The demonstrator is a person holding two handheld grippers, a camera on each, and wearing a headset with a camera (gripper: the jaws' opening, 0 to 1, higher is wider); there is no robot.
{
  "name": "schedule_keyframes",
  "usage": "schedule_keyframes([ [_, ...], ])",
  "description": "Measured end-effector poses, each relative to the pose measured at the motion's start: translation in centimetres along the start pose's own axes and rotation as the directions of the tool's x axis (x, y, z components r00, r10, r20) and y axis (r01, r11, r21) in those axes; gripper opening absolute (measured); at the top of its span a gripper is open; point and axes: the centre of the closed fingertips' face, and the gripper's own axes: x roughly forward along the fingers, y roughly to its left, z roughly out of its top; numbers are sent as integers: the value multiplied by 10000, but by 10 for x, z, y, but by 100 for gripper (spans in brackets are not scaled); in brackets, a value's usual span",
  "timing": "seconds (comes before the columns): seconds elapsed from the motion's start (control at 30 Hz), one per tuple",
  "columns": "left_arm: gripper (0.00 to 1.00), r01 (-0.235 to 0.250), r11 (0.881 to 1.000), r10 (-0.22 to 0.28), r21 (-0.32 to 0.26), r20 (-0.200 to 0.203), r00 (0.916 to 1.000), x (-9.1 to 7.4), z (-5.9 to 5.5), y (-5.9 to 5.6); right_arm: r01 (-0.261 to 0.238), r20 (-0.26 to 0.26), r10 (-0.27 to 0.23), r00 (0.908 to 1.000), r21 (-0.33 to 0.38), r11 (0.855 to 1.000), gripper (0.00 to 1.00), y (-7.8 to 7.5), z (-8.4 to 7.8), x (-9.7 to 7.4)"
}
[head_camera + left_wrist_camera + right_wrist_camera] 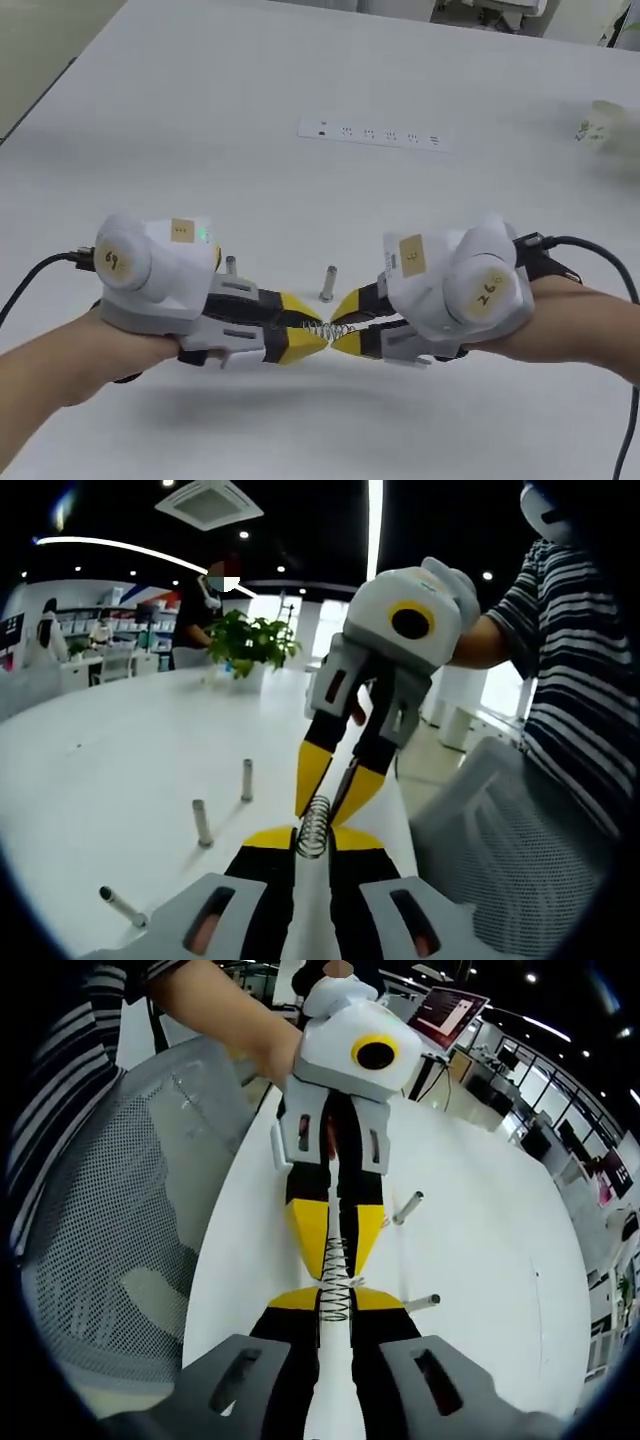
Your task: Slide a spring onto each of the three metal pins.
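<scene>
The left tongs (pixel 313 838) and the right tongs (pixel 337 1301) met tip to tip, both clamped on one spring (pixel 318 329). A pin (pixel 328 283) stood upright on the tabletop (pixel 250 70) just beyond their tips.

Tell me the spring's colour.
Silver, bare metal; the spring shows best in the right gripper view.
</scene>
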Motion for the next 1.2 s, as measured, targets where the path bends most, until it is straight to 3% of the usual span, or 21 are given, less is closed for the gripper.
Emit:
schedule_keyframes([
  [0.3,2,231,9997,-232,50,192,9995,-1,4,-2,4,241,-10,9997,252,9997,8,0,2,-3],
  [0.6,2,455,9990,-454,-31,66,9989,0,2,-6,9,415,-24,9991,370,9993,8,3,1,-1],
  [0.83,2,591,9982,-591,-33,-25,9982,-2,0,-8,64,447,-103,9989,860,9963,12,3,-12,-3],
  [1.2,2,631,9980,-631,-76,-88,9980,-1,-1,-10,-83,472,51,9989,662,9978,8,7,-11,0],
])
